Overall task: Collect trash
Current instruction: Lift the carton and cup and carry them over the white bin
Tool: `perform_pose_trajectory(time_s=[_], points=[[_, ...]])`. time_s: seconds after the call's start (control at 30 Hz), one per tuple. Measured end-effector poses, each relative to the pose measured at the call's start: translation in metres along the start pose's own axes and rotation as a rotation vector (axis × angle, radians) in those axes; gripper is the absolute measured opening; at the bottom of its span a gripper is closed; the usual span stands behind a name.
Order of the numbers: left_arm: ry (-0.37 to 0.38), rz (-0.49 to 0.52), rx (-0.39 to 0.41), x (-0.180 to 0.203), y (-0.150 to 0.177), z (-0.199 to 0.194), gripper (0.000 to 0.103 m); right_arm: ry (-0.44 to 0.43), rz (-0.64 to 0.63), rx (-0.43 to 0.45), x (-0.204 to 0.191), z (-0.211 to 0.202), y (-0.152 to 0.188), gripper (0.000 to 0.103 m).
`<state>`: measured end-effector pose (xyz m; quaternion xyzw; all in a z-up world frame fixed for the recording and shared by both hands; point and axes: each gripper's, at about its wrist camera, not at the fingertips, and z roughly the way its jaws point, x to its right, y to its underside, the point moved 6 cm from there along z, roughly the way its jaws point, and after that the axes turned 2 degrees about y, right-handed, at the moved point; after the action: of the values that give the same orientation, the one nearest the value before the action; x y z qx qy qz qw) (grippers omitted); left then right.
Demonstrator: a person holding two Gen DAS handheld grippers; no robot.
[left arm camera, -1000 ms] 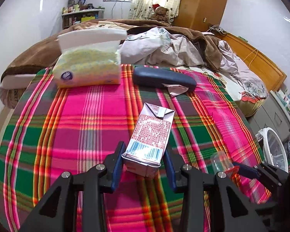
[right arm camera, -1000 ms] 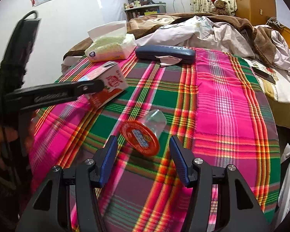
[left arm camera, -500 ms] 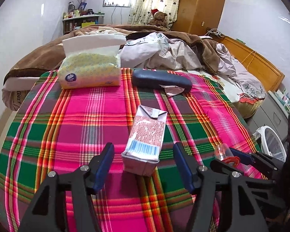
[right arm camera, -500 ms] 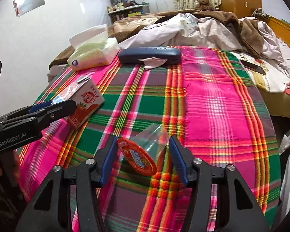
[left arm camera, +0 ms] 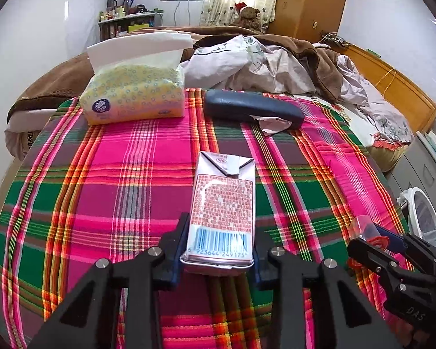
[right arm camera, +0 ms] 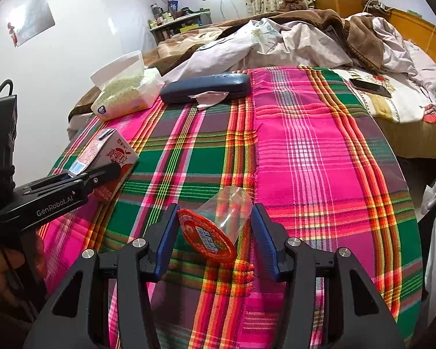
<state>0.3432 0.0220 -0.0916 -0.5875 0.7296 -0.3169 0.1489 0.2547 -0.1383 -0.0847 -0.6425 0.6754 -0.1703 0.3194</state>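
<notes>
A red and white drink carton (left arm camera: 222,209) lies on the plaid blanket (left arm camera: 101,180), barcode end toward me. My left gripper (left arm camera: 218,241) is shut on its near end, both pads against its sides. The carton also shows in the right wrist view (right arm camera: 107,160). A clear plastic cup with an orange peel lid (right arm camera: 215,226) sits between the pads of my right gripper (right arm camera: 215,232), which is closed on it. The cup also shows at the right of the left wrist view (left arm camera: 366,229).
A yellow tissue pack (left arm camera: 133,93) and a dark blue case (left arm camera: 253,110) with a crumpled paper scrap (left arm camera: 271,125) lie at the blanket's far edge. Rumpled bedding (left arm camera: 261,64) is beyond. A phone (right arm camera: 369,87) lies on the bed at right. A white bin (left arm camera: 421,218) stands by the bed.
My left gripper opened around the carton half a second ago and has closed on it again. My right gripper has closed in on the cup.
</notes>
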Motion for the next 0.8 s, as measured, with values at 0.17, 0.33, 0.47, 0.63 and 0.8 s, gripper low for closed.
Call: perform_pose_trajectory(time_s=[0.17, 0.33, 0.47, 0.63, 0.8], points=[[-0.001, -0.002, 0.014, 0.005, 0.003, -0.010, 0.036, -0.003, 0.000, 0.015, 0.003, -0.006, 0.001, 0.052], [0.025, 0.014, 0.041, 0.021, 0.006, -0.028, 0.036, -0.008, 0.018, 0.036, 0.009, -0.016, 0.001, 0.052], [0.032, 0.031, 0.053, 0.037, 0.010, -0.040, 0.036, -0.011, 0.042, 0.064, 0.018, -0.032, 0.001, 0.052], [0.062, 0.055, 0.074, 0.065, 0.017, -0.055, 0.036, 0.004, 0.056, 0.106, 0.033, -0.057, 0.003, 0.052], [0.077, 0.116, 0.102, 0.102, 0.022, -0.069, 0.036, 0.044, 0.071, 0.143, 0.053, -0.077, 0.006, 0.052]])
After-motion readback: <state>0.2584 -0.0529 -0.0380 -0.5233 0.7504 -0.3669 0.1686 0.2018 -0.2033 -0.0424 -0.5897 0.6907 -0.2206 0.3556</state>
